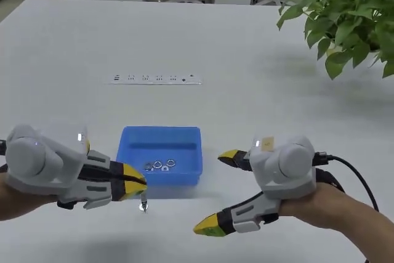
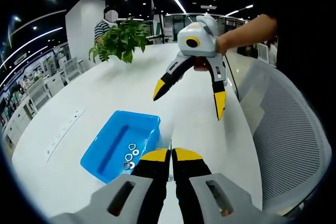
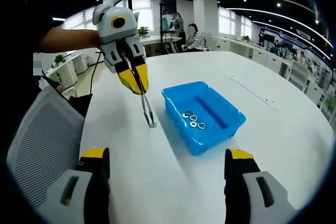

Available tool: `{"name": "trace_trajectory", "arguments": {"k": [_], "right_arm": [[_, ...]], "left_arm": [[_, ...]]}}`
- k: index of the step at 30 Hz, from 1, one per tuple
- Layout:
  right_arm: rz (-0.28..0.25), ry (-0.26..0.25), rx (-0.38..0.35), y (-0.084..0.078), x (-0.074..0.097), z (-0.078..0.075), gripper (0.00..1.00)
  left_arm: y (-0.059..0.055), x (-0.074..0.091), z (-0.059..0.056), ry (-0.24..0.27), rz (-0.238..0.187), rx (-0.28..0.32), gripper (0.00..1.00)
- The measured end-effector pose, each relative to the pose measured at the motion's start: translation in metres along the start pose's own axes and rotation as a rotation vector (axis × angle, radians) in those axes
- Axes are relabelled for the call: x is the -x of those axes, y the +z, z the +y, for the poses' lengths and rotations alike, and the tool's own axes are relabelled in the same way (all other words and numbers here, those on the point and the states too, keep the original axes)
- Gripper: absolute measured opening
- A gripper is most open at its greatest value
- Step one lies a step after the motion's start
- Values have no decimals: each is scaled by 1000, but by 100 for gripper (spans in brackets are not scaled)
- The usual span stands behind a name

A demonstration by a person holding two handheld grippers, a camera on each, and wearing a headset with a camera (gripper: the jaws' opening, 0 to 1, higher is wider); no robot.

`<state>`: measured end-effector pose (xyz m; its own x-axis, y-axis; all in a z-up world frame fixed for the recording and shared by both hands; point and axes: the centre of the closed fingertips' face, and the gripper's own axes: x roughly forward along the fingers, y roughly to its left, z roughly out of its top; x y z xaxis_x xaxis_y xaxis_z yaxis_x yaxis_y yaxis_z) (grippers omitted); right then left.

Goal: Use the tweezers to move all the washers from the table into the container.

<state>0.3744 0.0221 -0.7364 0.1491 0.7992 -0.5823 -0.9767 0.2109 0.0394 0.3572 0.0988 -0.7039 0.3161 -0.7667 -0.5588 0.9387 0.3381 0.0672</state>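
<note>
A person's left hand-held gripper [image 1: 136,184] is clamped shut on a pair of tweezers [image 3: 145,106]. Their tips point down at the white worktop [image 1: 258,90] just in front of the blue container [image 1: 161,130]. A small shiny ring, apparently a washer [image 1: 143,207], sits at the tips, though it is too small to tell whether it is pinched or merely touched. The right hand-held gripper [image 1: 214,192] hovers empty to the container's right, its jaws spread wide. A few washers [image 1: 159,165] lie together on the container's floor near its front wall. Several risks appear likely from here. The tweezers are thin and held only between two closed jaws, so they could twist or slide in that grip and spring the washer loose. A flat ring on a smooth worktop could skid away from the tips rather than lift. The lift must also clear the container's front wall, just beside the tips. A knock there could drop the washer outside or shove the light-looking container along the worktop, since nothing braces it while the right hand-held gripper hangs apart from it.
</note>
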Motion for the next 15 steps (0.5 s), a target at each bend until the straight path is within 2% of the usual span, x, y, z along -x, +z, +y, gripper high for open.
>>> {"name": "trace_trajectory", "arguments": {"k": [8, 15], "right_arm": [[7, 6, -2, -3, -2, 2, 91], [-16, 28, 32, 2, -5, 6, 86]], "left_arm": [[0, 0, 0, -2, 4, 8, 6], [-3, 4, -2, -10, 20, 4, 6]]}}
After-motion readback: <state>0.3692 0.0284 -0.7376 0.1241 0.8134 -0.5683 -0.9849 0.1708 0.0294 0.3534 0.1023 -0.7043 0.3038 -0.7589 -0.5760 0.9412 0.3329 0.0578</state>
